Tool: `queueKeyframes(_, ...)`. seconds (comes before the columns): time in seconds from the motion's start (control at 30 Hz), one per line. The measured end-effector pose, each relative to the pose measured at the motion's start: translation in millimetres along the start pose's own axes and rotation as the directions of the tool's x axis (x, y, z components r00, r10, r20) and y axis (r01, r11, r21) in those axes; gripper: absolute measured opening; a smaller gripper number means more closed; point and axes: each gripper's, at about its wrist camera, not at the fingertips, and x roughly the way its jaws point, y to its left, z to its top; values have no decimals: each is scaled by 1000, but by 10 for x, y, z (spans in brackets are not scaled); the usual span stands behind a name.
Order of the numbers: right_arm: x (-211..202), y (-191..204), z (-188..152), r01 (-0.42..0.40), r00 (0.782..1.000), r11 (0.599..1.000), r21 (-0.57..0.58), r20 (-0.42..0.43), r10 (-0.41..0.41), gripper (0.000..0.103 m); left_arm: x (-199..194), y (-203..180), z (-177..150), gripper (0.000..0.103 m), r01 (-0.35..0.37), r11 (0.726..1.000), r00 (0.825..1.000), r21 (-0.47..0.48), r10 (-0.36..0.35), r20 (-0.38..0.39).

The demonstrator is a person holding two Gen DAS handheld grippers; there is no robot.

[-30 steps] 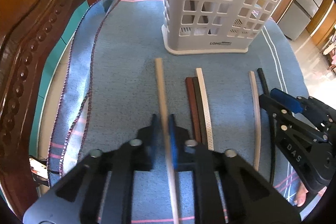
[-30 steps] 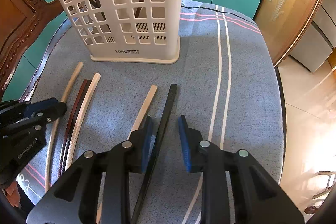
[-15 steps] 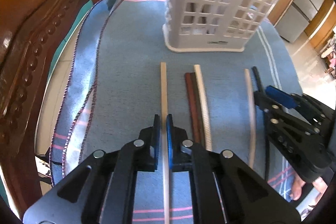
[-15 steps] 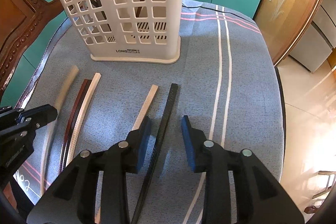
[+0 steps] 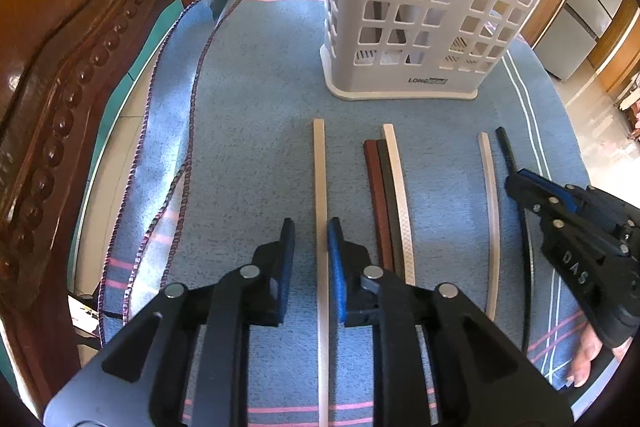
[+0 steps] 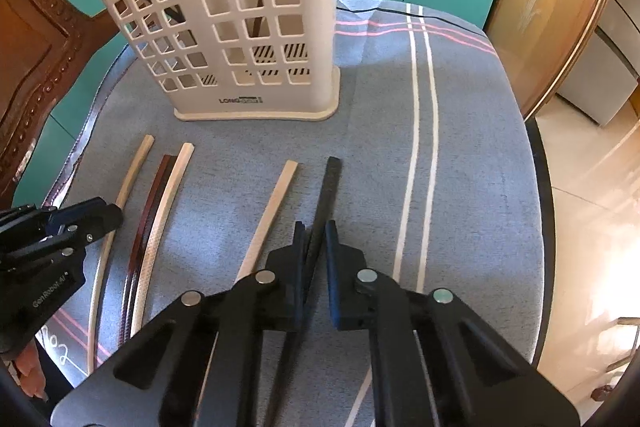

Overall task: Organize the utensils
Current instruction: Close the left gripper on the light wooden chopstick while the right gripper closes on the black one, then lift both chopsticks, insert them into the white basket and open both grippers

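The left gripper [image 5: 311,239] has just eased off the pale chopstick [image 5: 319,163] lying between its jaws. The right gripper [image 6: 316,239] has just clamped the black chopstick [image 6: 326,195]. Four more lie between. At twelve o'clock, the basket [image 5: 404,89] holds a few.
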Motion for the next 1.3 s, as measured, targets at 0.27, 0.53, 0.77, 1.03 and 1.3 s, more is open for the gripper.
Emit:
queueKeyframes(0.27,-45,-142,38,-3,1000,999,44,10,2,10,29,35,19,28,-8,1000,1000,-3,8,0)
queueKeyframes(0.53,-65,-163,44,-17,1000,999,51,14,16,18,113,198,125,38,-2,999,1000,-48,2,-1)
queueKeyframes(0.77,15,-147,59,15,1000,999,40,-4,-15,20,162,121,200,45,-29,999,1000,-18,29,12)
queueKeyframes(1.03,120,-10,65,82,997,997,-2,15,-82,21,293,95,443,52,-51,998,998,-31,52,29)
queueKeyframes(1.3,92,-97,99,-2,1000,999,46,8,2,8,292,111,484,7,-25,999,999,-39,27,36)
